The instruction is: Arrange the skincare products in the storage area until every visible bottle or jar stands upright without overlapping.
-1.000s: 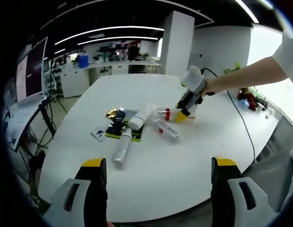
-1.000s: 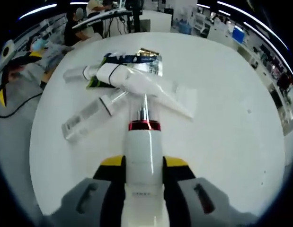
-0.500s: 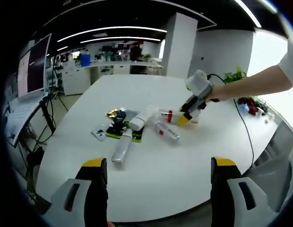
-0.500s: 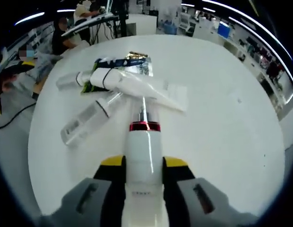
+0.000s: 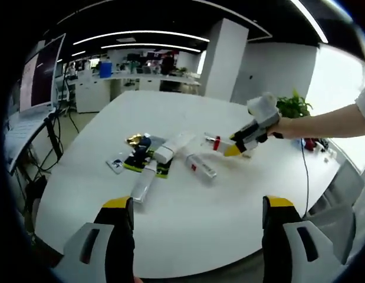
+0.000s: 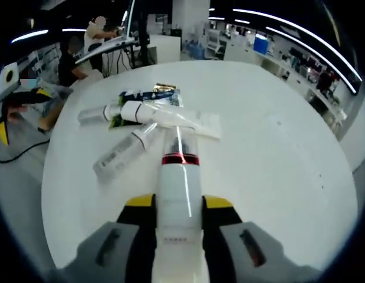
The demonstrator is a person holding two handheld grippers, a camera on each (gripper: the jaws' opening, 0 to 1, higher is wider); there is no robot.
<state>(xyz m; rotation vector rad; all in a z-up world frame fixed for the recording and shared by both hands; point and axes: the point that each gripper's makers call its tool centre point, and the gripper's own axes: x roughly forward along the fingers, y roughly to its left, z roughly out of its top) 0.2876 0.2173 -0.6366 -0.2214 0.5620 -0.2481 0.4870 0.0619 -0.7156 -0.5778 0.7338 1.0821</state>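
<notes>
Left gripper (image 5: 194,215), jaws spread wide and empty, held back at the near edge of the white table (image 5: 188,236). Left gripper view: right gripper (image 5: 234,150) reaching in from the right, clenched on a white bottle with a red collar (image 5: 213,142) carried roughly level above the tabletop; beyond it a heap of skincare products, with a large white tube (image 5: 172,147) lying across dark sachets (image 5: 140,159), a clear bottle (image 5: 142,186) and a second clear bottle (image 5: 200,166), all on their sides. Right gripper view: right gripper (image 6: 177,206) clamped around the body of the white bottle (image 6: 178,197), cap end pointing forward toward the white tube (image 6: 164,115) and the lying clear bottle (image 6: 124,152). Best done by rotating the bottle base-down over bare tabletop well apart from the heap, lowering until the base sits flat, then releasing slowly; risk of tipping if let go while tilted.
</notes>
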